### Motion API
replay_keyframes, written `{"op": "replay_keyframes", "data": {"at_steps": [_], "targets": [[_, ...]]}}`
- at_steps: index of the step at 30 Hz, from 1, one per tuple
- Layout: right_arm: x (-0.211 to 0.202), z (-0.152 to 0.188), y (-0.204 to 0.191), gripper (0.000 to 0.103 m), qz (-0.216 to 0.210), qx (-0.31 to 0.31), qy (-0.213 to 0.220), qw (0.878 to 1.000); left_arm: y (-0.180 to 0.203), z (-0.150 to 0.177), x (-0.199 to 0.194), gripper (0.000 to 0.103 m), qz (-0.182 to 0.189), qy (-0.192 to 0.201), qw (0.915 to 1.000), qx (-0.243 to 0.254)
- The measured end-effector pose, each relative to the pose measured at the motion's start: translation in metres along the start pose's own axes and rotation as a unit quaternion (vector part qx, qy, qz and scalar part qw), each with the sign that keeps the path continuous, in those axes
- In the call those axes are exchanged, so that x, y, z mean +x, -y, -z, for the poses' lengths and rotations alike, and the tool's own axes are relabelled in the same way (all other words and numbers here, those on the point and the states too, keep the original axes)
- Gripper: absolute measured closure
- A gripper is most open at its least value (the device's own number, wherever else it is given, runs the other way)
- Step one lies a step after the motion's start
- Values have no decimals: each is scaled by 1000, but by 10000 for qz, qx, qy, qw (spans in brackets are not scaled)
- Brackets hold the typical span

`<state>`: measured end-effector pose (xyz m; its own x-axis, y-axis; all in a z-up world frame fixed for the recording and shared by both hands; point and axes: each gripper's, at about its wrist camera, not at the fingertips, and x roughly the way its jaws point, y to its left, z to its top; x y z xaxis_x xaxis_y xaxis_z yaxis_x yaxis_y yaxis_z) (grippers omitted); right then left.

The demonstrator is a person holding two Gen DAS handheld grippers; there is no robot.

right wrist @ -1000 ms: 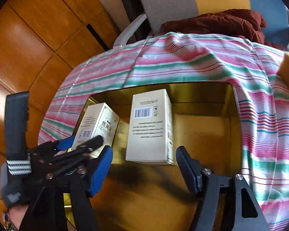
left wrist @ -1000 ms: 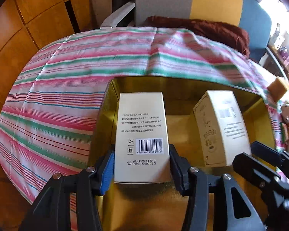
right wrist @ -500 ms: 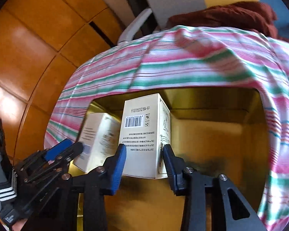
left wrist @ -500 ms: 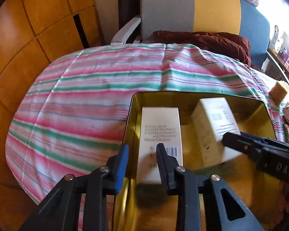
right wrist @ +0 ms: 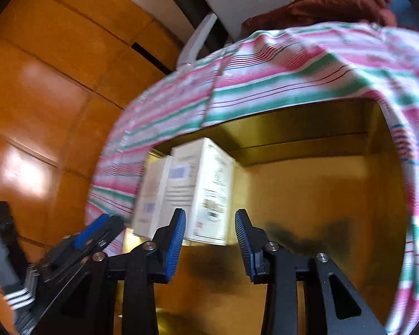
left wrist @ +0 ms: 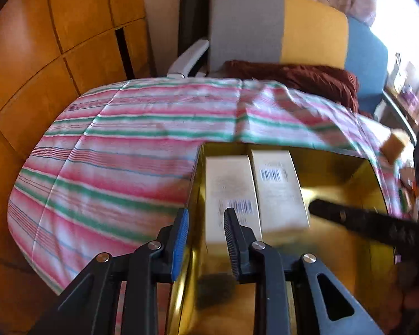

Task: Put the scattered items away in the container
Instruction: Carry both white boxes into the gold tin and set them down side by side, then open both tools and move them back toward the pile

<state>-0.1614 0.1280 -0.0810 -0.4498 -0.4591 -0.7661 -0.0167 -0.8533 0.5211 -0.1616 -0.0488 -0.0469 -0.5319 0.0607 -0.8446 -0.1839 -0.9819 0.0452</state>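
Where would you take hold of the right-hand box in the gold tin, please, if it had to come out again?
Probably by its near end, from above. The right-hand box lies flat, its left long side against the other box, so that flank gives a finger no room. Its near end and right side stand free of the gold tin, and the right gripper already faces that end, open.

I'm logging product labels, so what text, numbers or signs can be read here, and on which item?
None can be read.
Left box: barcode and faint print, blurred.
Right box: barcode and print lines, blurred; in the right wrist view its side bears a gold emblem and small print, too blurred to read.
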Motion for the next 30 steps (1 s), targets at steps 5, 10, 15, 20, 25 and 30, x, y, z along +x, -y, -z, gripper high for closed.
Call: {"op": "replay_keyframes", "data": {"at_steps": [5,10,15,20,25,30], "targets": [[13,-1,3,73,95,0,-165,9998,12,7,25,83,-150,-354,9985,385],[31,-3,-2,73,-30,-95,-292,9995,-3,0,41,83,-270,-402,9988,108],[19,1,4,73,-201,55,-204,9996,-11,5,28,83,-74,-362,9990,-252],[-40,19,10,67,-475,-21,145,9988,-1,21,-2,79,191,-159,9972,-712],[-111,49,37,55,-122,-205,790,9966,37,39,-37,76,593,289,9933,-952],[-166,83,94,45,857,-105,1304,9877,91,57,-63,72,1185,376,9883,-883]]}}
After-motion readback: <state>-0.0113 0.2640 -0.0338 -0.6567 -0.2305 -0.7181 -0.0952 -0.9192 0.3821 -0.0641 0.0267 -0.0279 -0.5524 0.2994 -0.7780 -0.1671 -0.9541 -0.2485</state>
